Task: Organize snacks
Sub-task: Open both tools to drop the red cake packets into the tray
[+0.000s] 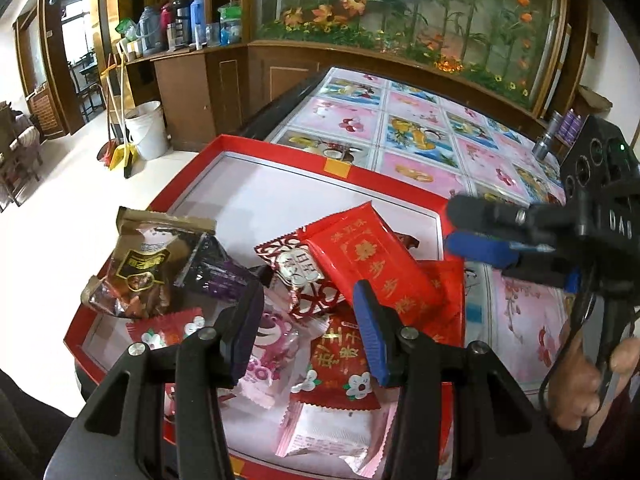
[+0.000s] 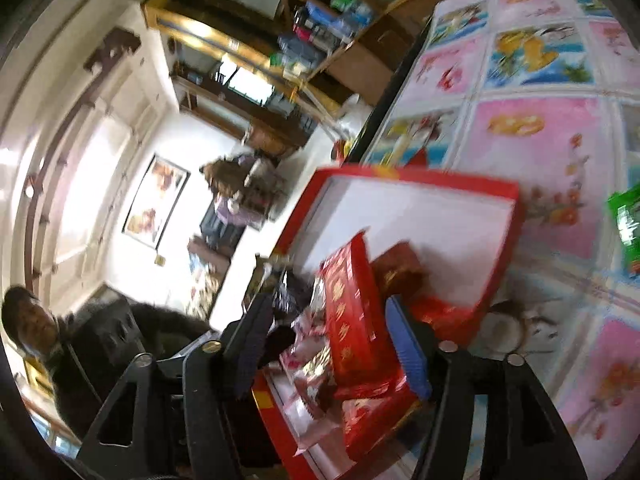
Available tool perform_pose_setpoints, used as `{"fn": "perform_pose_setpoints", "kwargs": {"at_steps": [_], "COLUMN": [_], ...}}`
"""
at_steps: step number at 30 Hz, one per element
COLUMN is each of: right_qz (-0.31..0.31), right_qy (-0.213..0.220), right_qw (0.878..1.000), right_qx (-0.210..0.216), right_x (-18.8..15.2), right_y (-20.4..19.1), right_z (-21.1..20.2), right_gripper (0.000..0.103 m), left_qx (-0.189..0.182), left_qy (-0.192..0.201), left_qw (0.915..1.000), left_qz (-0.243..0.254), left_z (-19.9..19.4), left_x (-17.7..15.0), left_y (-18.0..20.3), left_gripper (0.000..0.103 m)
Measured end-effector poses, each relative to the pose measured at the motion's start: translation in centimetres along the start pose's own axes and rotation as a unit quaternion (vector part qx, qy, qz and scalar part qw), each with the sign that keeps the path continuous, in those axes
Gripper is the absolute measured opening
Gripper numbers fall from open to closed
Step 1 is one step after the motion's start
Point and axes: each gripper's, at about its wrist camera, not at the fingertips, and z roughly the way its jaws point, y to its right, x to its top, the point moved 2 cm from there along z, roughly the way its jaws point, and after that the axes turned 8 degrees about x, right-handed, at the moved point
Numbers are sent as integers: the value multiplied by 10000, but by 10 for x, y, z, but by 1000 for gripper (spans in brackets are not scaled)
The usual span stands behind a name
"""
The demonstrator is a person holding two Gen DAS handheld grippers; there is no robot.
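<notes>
A red box with a white floor sits at the table's near corner and holds a heap of snack packets. A long red packet with gold print lies on top, with a brown packet and a dark purple one to its left. My left gripper hangs open over the heap, and a pink bear packet lies loose below its fingers. My right gripper is at the box's right rim, open and empty. In the right wrist view the right gripper straddles the long red packet without pressing on it.
The table has a pink and blue fruit-print cover. A green packet lies on it right of the box. Cans stand at the far right. A white bucket and brooms stand on the floor by wooden cabinets. A person's hand grips the right tool.
</notes>
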Motion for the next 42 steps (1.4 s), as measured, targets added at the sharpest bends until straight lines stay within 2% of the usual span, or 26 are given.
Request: {"fn": "perform_pose_setpoints", "kwargs": {"at_steps": [3, 5, 9, 15, 17, 20, 23, 25, 33, 42], "right_qz": [172, 285, 269, 179, 125, 176, 515, 570, 115, 20], "right_qy": [162, 163, -104, -504, -412, -56, -93, -227, -773, -1062], "right_qw": [9997, 9995, 9995, 9986, 9991, 9992, 9986, 9981, 9969, 9943], "right_qx": [-58, -8, 146, -1, -62, -354, -107, 82, 8, 130], "right_x": [4, 4, 4, -2, -2, 3, 5, 5, -8, -19], "right_y": [10, 14, 11, 8, 7, 13, 25, 27, 8, 0], "right_z": [-11, -14, -11, 5, 0, -20, -27, -26, -2, 14], "right_gripper": [64, 64, 64, 65, 66, 66, 66, 66, 69, 72], "left_qx": [12, 3, 245, 429, 447, 476, 491, 544, 626, 734], "left_qy": [33, 69, 162, 123, 104, 72, 45, 34, -75, -15], "left_qw": [9999, 9997, 9994, 9990, 9989, 9988, 9988, 9985, 9980, 9973], "left_qz": [154, 230, 160, -79, -61, -5, 23, 52, 21, 87], "left_z": [-1, -3, -6, -1, 0, 3, 5, 7, 15, 14], "left_x": [-1, -1, 1, 4, 2, 0, 0, 0, -2, -2], "left_y": [9, 14, 4, -15, -16, -15, -16, -16, -21, -22], "left_gripper": [46, 51, 58, 59, 59, 59, 59, 60, 61, 61]}}
